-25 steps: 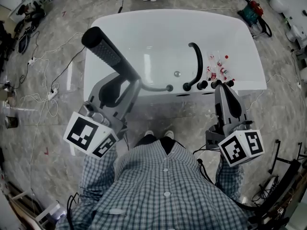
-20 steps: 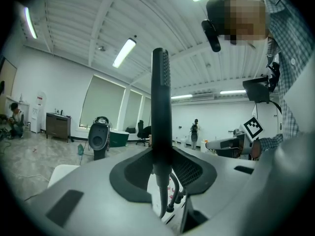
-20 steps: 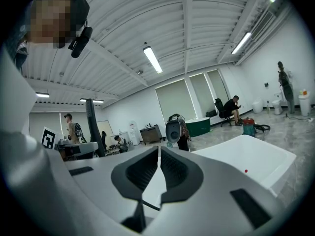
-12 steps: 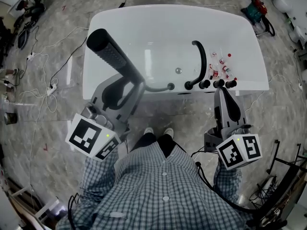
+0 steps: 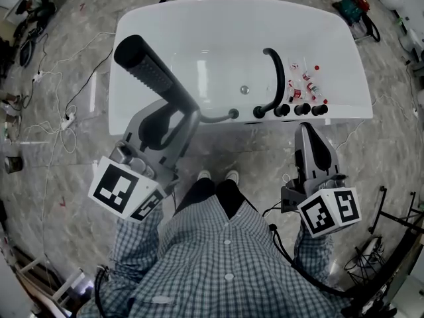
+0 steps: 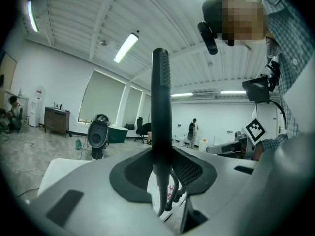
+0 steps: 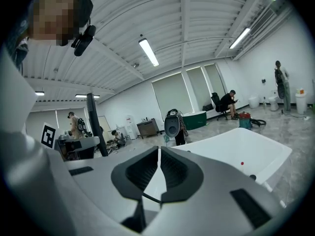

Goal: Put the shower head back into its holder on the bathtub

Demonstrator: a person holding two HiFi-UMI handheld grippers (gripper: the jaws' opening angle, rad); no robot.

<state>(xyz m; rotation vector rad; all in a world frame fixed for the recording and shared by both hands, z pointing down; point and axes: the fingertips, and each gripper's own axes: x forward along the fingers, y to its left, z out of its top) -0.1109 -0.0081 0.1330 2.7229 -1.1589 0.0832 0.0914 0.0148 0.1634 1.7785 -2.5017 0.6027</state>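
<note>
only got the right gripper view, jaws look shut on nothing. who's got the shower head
observer: The left gripper has it. Its jaws are shut on the handle of the shower head, which stands upright between them.

operator: where does its hose go

observer: In the head view the hose runs from the handle to a black fitting on the near rim of the bathtub, left of the curved spout.

operator: is my gripper near that

observer: No. The right gripper is off to the fitting's right, just short of the rim, by the three knobs.
</note>
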